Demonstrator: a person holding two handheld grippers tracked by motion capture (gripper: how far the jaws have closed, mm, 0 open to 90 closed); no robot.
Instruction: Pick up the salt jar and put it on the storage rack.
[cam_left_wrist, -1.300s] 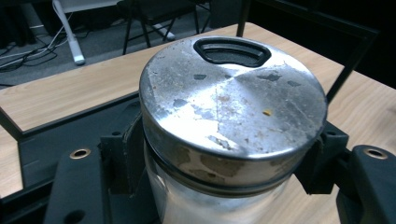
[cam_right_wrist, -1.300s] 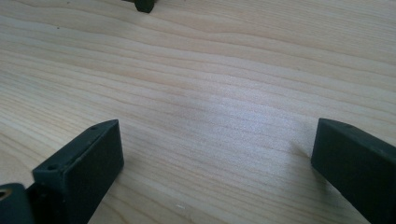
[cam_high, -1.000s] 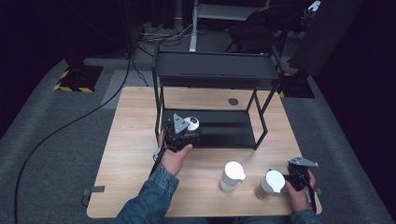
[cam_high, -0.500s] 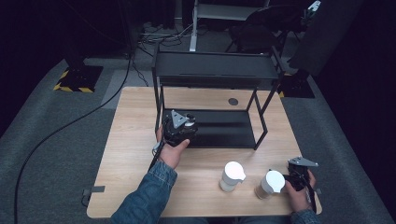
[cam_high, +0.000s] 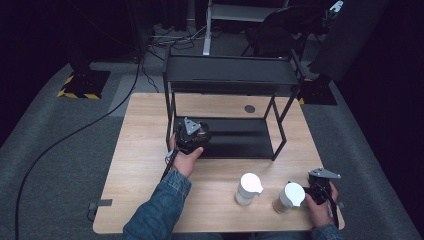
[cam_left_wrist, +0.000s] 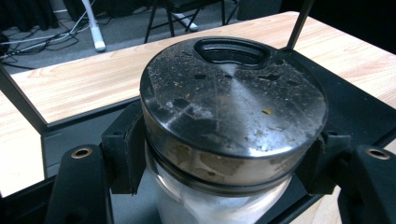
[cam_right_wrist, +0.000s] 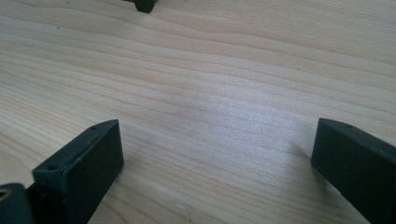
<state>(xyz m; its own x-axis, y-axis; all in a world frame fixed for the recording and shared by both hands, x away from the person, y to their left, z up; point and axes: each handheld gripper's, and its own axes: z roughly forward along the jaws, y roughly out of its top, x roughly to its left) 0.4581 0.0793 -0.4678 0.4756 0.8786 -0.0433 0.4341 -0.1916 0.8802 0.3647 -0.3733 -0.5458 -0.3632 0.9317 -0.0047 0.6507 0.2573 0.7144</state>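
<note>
Left gripper clamped round jar at rack shelf — for shelving; right gripper spread, idle on table.

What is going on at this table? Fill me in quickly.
A person is working with a handheld gripper in each hand. The left gripper is shut on a jar with a dark metal lid and holds it at the lower shelf of a black metal rack. The right gripper rests open near the table's front right corner, holding nothing. Two white-lidded jars stand on the table between the hands.
</note>
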